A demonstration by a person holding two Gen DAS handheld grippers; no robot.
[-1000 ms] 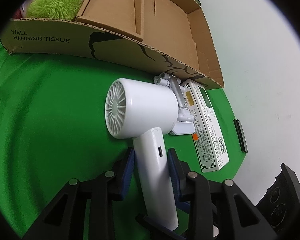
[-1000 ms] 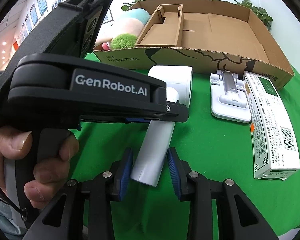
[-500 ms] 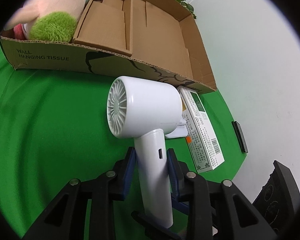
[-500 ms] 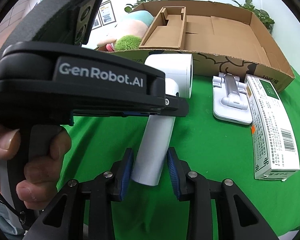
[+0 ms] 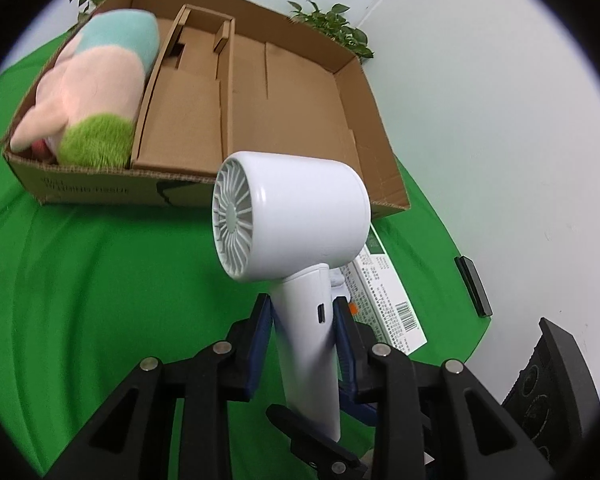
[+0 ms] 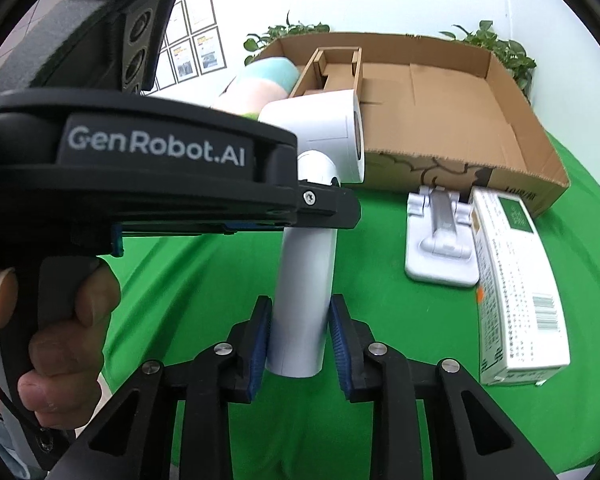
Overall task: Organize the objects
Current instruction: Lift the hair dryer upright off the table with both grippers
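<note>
While both tools pinch the hair dryer [image 5: 296, 232] by its handle, left tool [image 5: 302, 312] above, right tool [image 6: 298, 320] just closing near the end, raise it together (it hangs before the cardboard box [image 5: 380, 184]) and clear the near wall.

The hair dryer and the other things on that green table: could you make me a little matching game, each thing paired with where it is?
Things:
1. hair dryer
2. plush toy
3. phone stand
4. printed carton

Places:
A. lying inside the cardboard box, at its left end
B. flat on the green cloth, just right of the phone stand
C. its handle between the jaws of both grippers
D. on the cloth in front of the box, left of the carton

Pairs: 1-C, 2-A, 3-D, 4-B
</note>
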